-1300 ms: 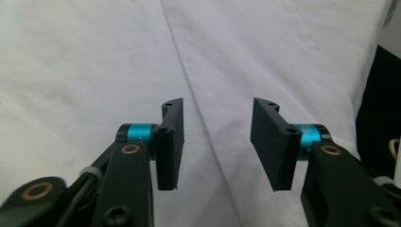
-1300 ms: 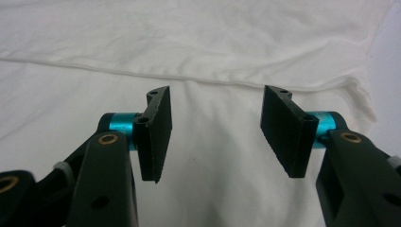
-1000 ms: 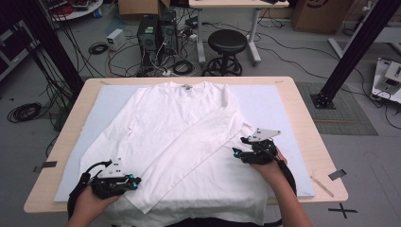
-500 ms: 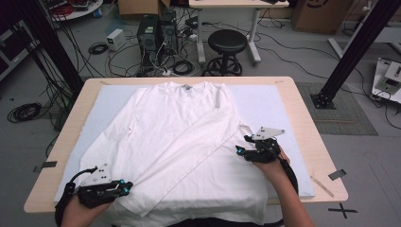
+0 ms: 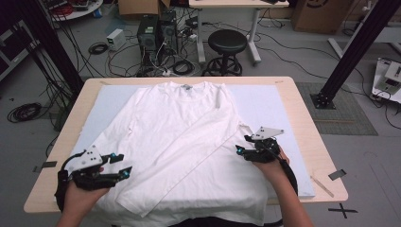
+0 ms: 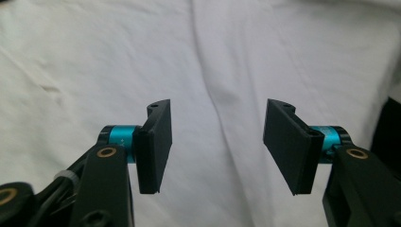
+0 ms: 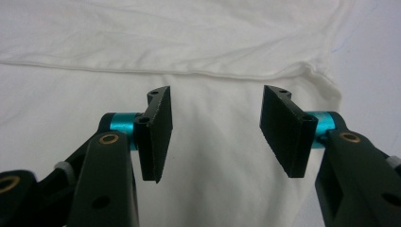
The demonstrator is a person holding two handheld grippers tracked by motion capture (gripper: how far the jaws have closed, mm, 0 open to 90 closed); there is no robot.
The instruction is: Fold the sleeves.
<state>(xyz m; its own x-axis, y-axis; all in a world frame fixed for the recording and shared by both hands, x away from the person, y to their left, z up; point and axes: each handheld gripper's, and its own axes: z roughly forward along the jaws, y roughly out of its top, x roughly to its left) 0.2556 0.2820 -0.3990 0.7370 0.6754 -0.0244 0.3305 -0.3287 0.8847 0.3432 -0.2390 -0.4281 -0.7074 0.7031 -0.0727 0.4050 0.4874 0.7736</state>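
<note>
Both sleeves of the white long-sleeved shirt (image 5: 179, 142) now lie folded across its body, and the change we care about is on the left: our left gripper (image 5: 124, 165) has just been opening its jaws, and in the left gripper view they stand well apart with nothing but bare cloth (image 6: 217, 71) beyond them, no fabric pinched between the pads. A second ago that gripper sat shut on the shirt's lower left part; since then it has drawn toward the table's (image 5: 302, 99) near left edge and let go. We read this as the sleeve fold being released and finished (the sleeve runs diagonally down to the near hem and looks settled).

The right gripper (image 5: 240, 150) hovers over the shirt's right side, just above the folded cloth, jaws wide and empty in its own view, with a seam (image 7: 142, 67) crossing ahead of it.

The shirt lies flat on the pale blue mat (image 5: 265, 101), collar away from us. Next, we judge, comes a fold of the body itself.
</note>
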